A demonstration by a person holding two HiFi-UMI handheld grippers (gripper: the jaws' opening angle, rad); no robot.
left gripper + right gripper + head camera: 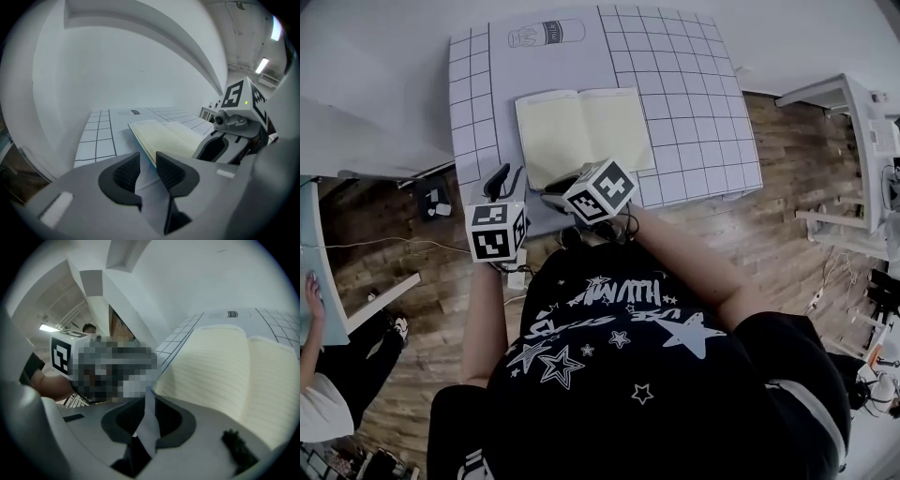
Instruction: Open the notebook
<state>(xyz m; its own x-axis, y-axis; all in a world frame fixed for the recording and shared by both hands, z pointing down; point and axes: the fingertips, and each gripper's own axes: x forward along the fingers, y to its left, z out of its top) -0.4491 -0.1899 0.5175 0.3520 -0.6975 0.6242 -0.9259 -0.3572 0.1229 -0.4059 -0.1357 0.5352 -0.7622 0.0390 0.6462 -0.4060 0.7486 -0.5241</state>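
Note:
The notebook (581,131) lies open and flat on the grid mat (694,112), its cream lined pages facing up. Both grippers hang at the mat's near edge, just in front of the book. My left gripper (500,183) sits off the notebook's near left corner. Its jaws (147,161) stand a little apart with only mat showing between them. My right gripper (555,195) is at the near edge of the left page. Its jaws (149,401) show a narrow gap with nothing in it. The pages (225,376) spread to the right of them. Neither gripper touches the notebook (164,136).
The mat covers a white table (394,75) and bears a printed bottle outline (546,34) at its far side. A white rack (862,141) stands on the wooden floor to the right. Another person (319,412) sits at the lower left.

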